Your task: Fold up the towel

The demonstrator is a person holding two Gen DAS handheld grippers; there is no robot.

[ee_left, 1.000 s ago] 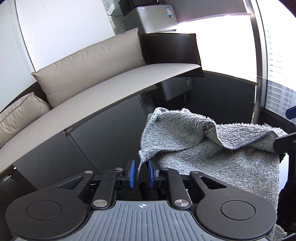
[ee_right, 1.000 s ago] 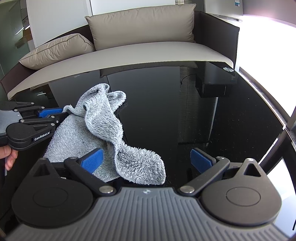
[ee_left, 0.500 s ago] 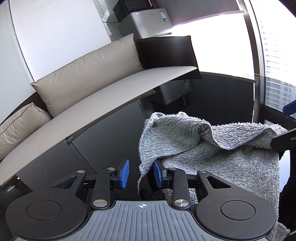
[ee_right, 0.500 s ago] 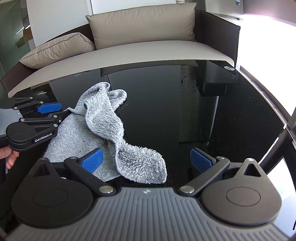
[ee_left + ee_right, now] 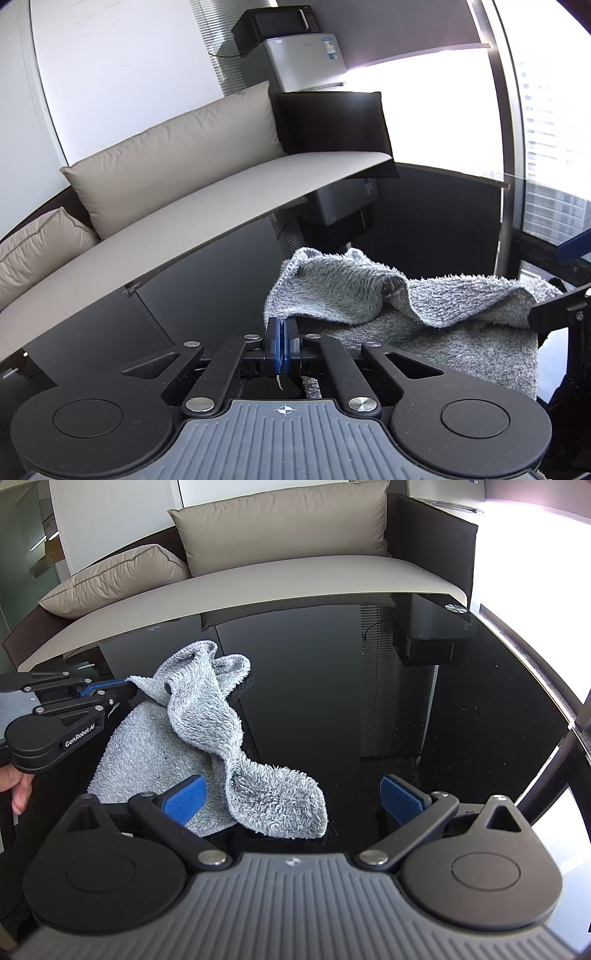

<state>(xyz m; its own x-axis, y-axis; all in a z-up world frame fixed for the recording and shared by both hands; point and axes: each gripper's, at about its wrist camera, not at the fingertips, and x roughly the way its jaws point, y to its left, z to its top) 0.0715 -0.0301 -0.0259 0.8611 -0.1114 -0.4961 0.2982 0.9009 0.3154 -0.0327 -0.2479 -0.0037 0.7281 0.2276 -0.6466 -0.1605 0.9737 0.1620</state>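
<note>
left gripper (image 5: 282, 334) fingers closed since earlier, pinching towel (image 5: 388, 306) corner | right gripper (image 5: 291, 797) wide open, towel between

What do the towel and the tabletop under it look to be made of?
Towel: grey terry cloth, probably cotton or microfibre; fuzzy looped pile, soft drooping folds. Tabletop: glossy black, likely glass or polished stone; it mirrors the sofa and cabinet sharply, with fine specks showing.

Black two-finger gripper (image 5: 291, 797) with blue pads, silver screws, ribbed grey housing, "GenRobot.AI" lettering.
</note>
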